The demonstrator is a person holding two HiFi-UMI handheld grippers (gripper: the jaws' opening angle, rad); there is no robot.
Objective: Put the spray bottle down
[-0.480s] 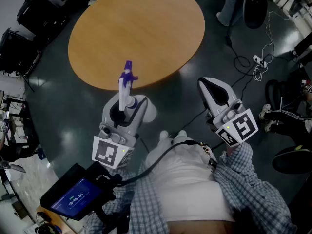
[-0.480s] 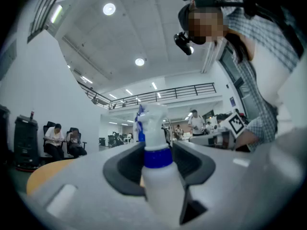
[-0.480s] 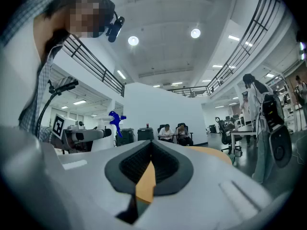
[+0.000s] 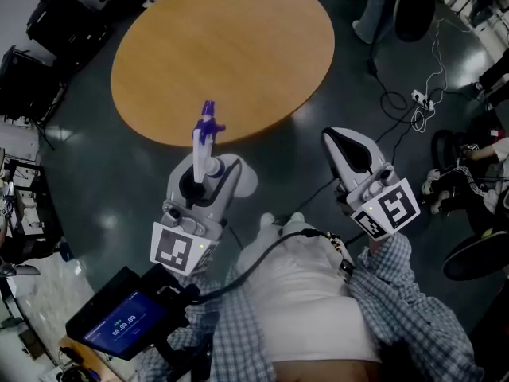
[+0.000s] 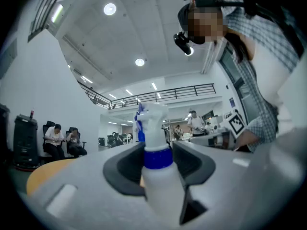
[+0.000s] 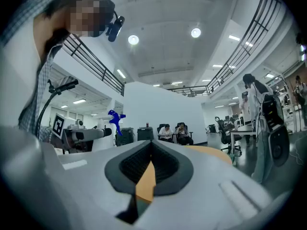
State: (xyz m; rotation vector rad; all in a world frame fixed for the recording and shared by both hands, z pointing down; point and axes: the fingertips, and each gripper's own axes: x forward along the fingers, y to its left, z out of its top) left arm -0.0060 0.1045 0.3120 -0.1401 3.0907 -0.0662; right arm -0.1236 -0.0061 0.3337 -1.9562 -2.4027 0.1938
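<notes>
Beside the round tabletop's [image 4: 223, 46] near edge, the left gripper [image 4: 208, 169] holds the spray bottle [image 4: 203, 143] upright, clamped on its body, unmoved from half a second ago. The right gripper [image 4: 338, 138] is closed and empty. The set-down hasn't begun.

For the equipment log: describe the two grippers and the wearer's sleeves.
The left gripper and right gripper: white rounded shells, black jaw pads, each with a cube of black-and-white square markers. A black cable trails across the white top. The sleeves are checked grey-blue.
</notes>
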